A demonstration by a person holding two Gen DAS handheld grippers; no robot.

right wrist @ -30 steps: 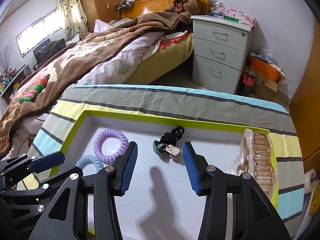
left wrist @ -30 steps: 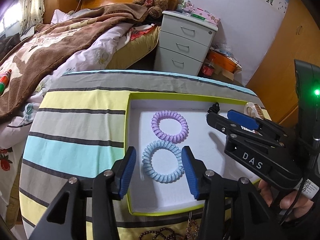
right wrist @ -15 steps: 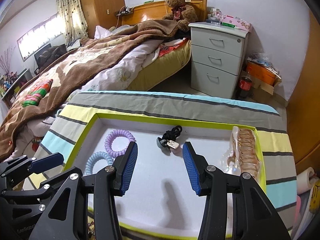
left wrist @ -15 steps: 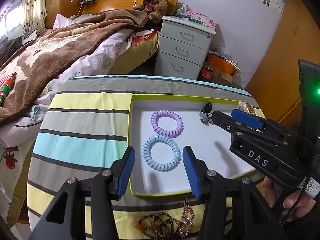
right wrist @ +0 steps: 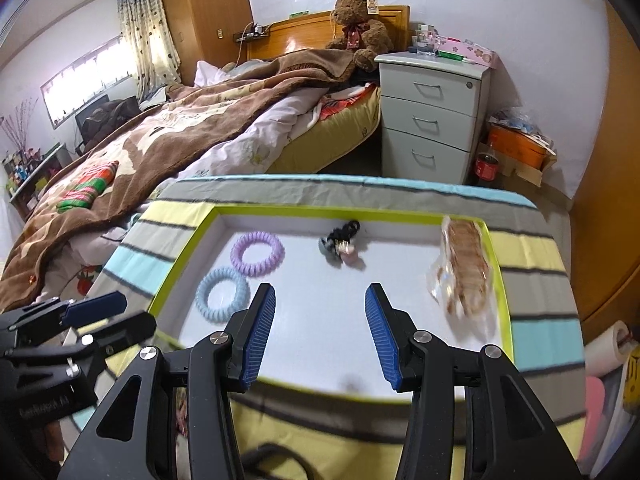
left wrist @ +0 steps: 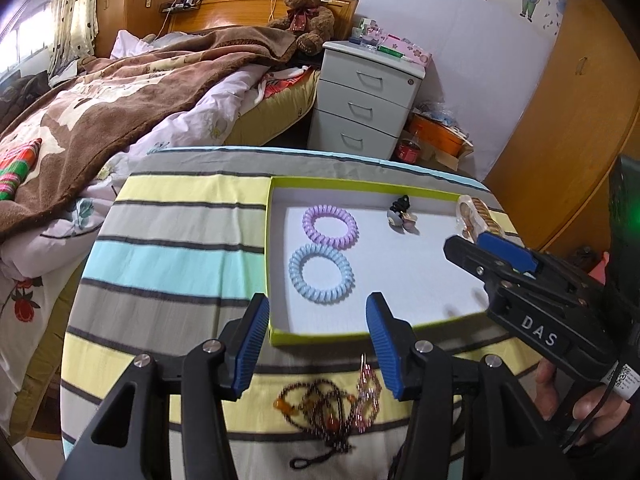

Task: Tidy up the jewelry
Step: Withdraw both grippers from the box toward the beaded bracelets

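- Now the left gripper (left wrist: 314,340) hangs over the near rim of the tray (left wrist: 320,338), jaws spread wide and holding nothing.
- Likewise the right gripper (right wrist: 320,332) hovers over the near middle of the tray (right wrist: 360,386), jaws spread and empty; in the left view it (left wrist: 492,254) reaches in from the right edge.
- The tray is a shallow white box with a lime-green rim, set on a striped cloth (left wrist: 180,264).
- A purple coil band (left wrist: 330,227) lies in the tray's far left part, and a blue coil band (left wrist: 321,273) lies just nearer, the two close together or touching.
- In the right view the same purple band (right wrist: 258,253) and blue band (right wrist: 222,294) sit along the tray's left side.
- A black hair tie with a small charm (left wrist: 400,216) lies near the far edge, about midway along it; the right view shows it (right wrist: 341,242) too.
- A clear hair claw with brown tones (right wrist: 464,272) lies against the tray's right edge; only its end (left wrist: 474,216) shows in the left view.
- A tangle of dark beaded necklace (left wrist: 320,404) with pink beads beside it lies on the cloth outside the tray, just before its near edge, under the left gripper's jaws.
- Beyond the cloth stand a bed (right wrist: 180,128), a teddy bear (right wrist: 360,24) and a grey drawer unit (right wrist: 432,116).
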